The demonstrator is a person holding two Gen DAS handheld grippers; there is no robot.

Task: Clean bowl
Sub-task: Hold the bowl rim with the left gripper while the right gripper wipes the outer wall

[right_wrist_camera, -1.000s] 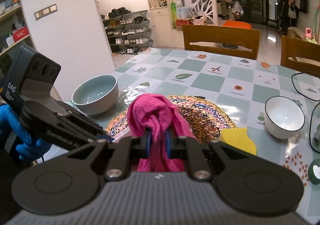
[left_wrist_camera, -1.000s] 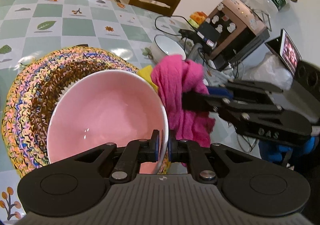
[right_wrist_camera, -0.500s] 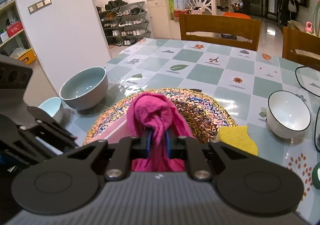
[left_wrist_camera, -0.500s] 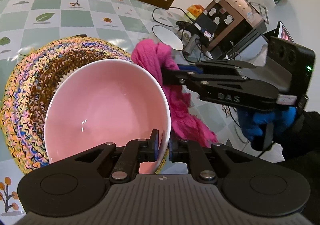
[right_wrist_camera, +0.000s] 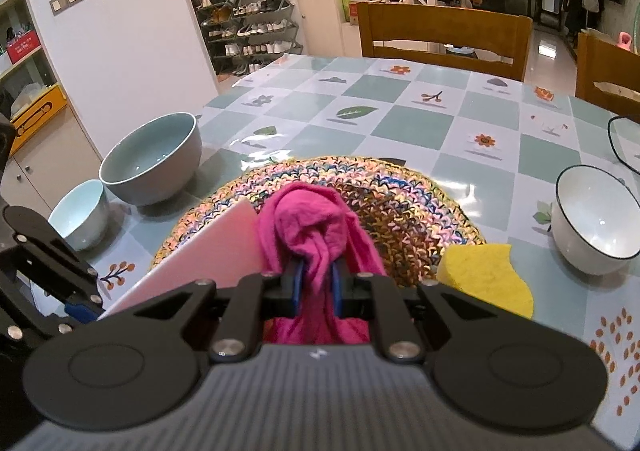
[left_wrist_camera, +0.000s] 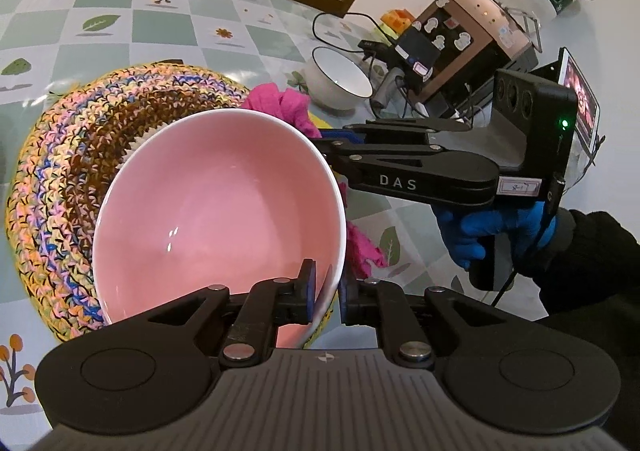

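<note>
A glossy pink bowl (left_wrist_camera: pixel 216 211), tilted above a round braided mat (left_wrist_camera: pixel 60 187), is pinched by its rim in the left gripper (left_wrist_camera: pixel 326 293). A crumpled magenta cloth (right_wrist_camera: pixel 316 227) is clamped in the right gripper (right_wrist_camera: pixel 316 285), against the bowl's outer wall at 3 o'clock. A glossy checkered tablecloth (right_wrist_camera: pixel 400 127) is seen beneath, with wooden chairs (right_wrist_camera: pixel 444 39) at 12 o'clock.

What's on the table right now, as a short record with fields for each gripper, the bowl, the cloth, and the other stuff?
left gripper: shut on the pink bowl's near rim
pink bowl: tilted over the woven mat, inside looks clean
right gripper: shut on the cloth
cloth: magenta, bunched, beside the bowl's outer wall
sponge: yellow, on the table by the mat
other bowls: white bowl, grey bowl, small bowl
</note>
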